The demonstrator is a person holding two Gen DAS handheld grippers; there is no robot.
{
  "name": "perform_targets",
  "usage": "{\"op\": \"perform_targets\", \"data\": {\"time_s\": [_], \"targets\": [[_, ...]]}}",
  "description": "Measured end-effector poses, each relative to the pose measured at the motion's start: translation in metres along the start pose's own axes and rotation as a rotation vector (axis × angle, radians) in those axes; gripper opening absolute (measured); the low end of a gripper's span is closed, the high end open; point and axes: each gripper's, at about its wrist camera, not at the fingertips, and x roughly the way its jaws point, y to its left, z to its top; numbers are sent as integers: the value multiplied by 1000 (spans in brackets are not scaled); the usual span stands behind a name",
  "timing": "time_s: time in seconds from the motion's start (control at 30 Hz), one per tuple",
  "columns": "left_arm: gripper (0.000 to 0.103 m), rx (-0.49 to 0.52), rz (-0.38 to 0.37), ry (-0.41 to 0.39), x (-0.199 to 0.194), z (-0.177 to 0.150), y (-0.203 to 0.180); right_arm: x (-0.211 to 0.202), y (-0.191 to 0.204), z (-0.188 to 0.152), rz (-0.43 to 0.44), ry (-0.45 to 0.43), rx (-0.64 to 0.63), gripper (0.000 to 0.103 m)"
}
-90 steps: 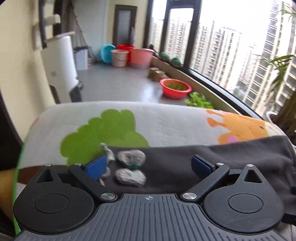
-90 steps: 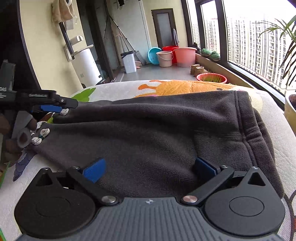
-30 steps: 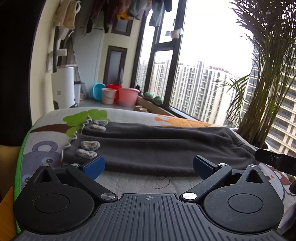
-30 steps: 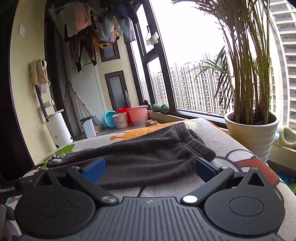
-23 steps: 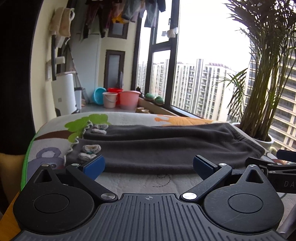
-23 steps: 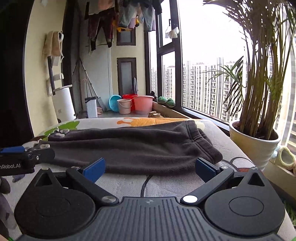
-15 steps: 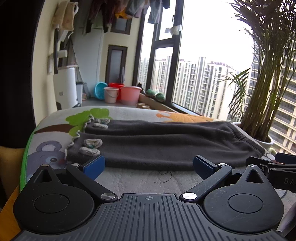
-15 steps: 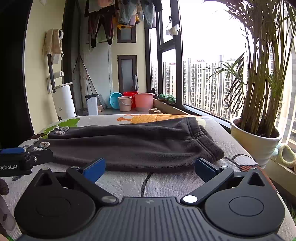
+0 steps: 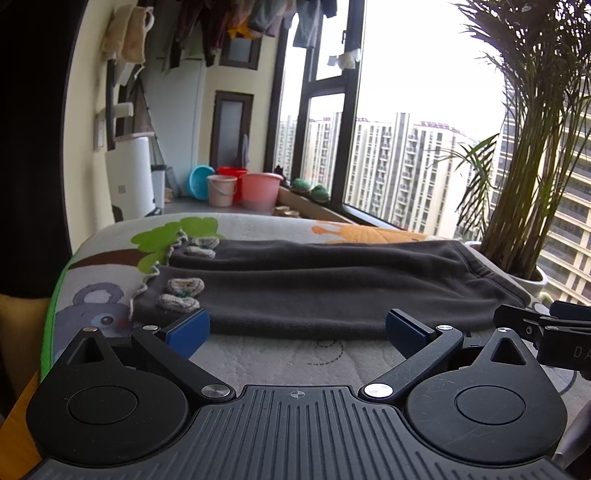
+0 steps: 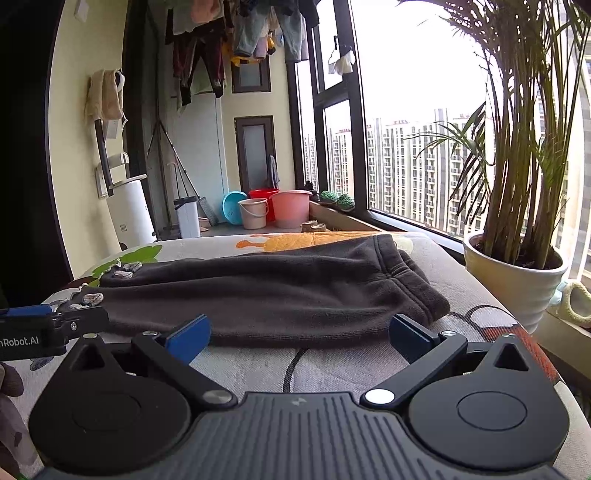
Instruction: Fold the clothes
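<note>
Counter (image 9: pixel 258 354) under a padded cartoon-print cover, carrying the dark grey garment (image 9: pixel 332 288) and nothing else in view. Garment stretched flat and long across the cover's middle, in two lengthwise bands, the far band showing just behind the near one. Thick ribbed end turned toward the window side; opposite end marked by knitted patches.

Potted palm (image 10: pixel 517 280) standing off the counter, just beyond the garment's ribbed end, fronds rising past the top of both views. Hanging laundry (image 10: pixel 240 33) high above and well behind the garment. Pink tub (image 10: pixel 291 212) with other buckets on the floor, far behind the garment.

Left tongs (image 9: pixel 295 328) held low at the garment's near edge, toward the patched end, blue pads spread wide, released, gripping nothing. Cloth edge lying just ahead of the pads; contact impossible to judge from this angle. Right tongs (image 10: pixel 299 334) likewise released, pads spread wide, level with the garment's near edge toward the ribbed end, nothing between them. Each tool visible at the margin of the other's view, both on the garment's near side.

Knitted patches (image 9: pixel 184 286), grey-beige, in two pairs, one pair on each band at the garment's patched end. Pale cord (image 9: pixel 147 280) trailing off that same end onto the cover.
</note>
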Motion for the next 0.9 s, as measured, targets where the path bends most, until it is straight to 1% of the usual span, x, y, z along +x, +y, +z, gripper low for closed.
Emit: {"op": "perform_targets", "data": {"time_s": [0.1,0.13,0.6,0.73,0.8,0.87,0.9], "targets": [[103,-3,0,1,0,1,0,1,-2,0,4,1,6,103],[103,-2,0,2,0,1,-1,5,-8,1,6,3,8,103],[103,-13,-6,14,2,2,2,7,-13,1,12,12,22,103],[103,-13,-2,15,1,3,3,3,-16,10,26,30,39,103],[103,4,5,22,-3,8,2,0,-18,17,39,44,55,103],[103,32,-1,39,-16,23,0,-4,-21,24,53,59,70,103],[103,40,-12,36,-28,34,0,-6,-22,28,59,66,78,103]]}}
